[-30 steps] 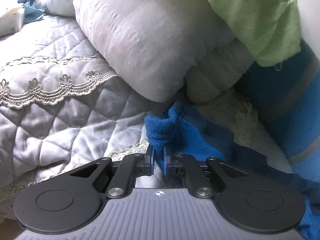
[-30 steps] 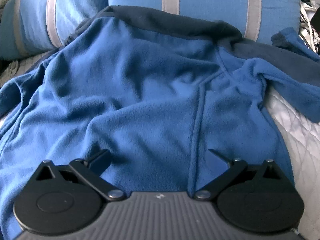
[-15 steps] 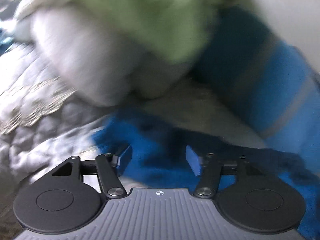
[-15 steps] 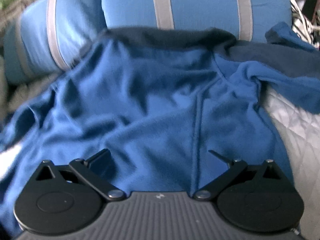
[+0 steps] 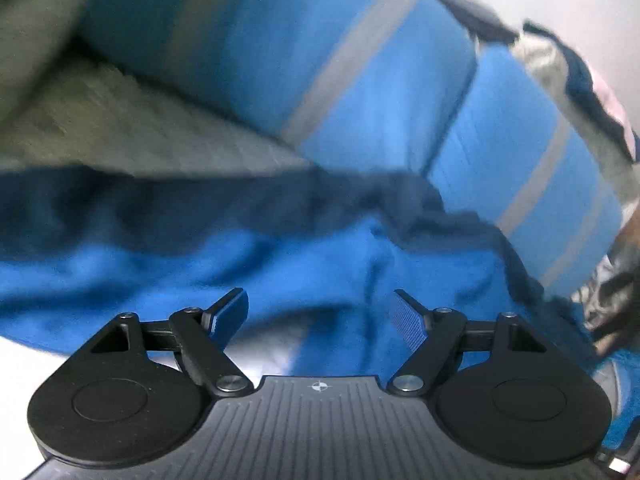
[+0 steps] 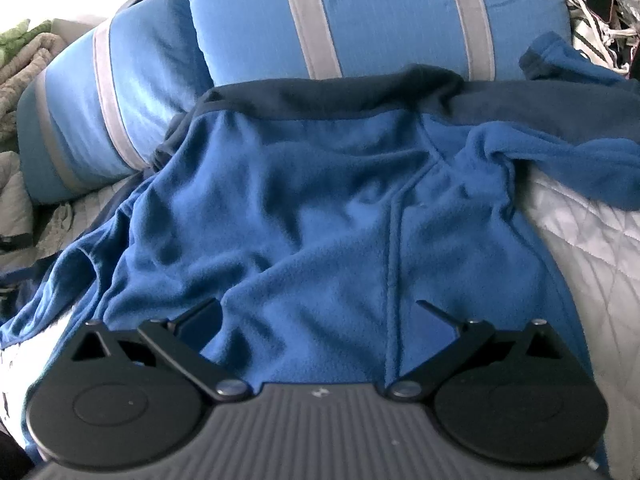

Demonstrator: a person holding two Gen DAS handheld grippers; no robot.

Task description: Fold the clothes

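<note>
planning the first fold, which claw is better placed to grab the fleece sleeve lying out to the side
Right. The right claw is open over the fleece, and the sleeve is sharp in its view; the left claw is opening, empty, its view blurred.

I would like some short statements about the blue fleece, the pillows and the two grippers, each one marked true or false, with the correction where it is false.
1. The blue fleece garment lies spread on the bed. True.
2. The right gripper is shut on the fleece. False: its jaws stand wide apart above the fabric and pinch nothing.
3. Blue pillows with grey stripes lie behind the garment's dark collar. True.
4. The left gripper holds a green cloth. False: its jaws are opening and nothing is gripped between them; only blue fleece lies below.
5. One sleeve reaches out over the white quilt. True.
</note>
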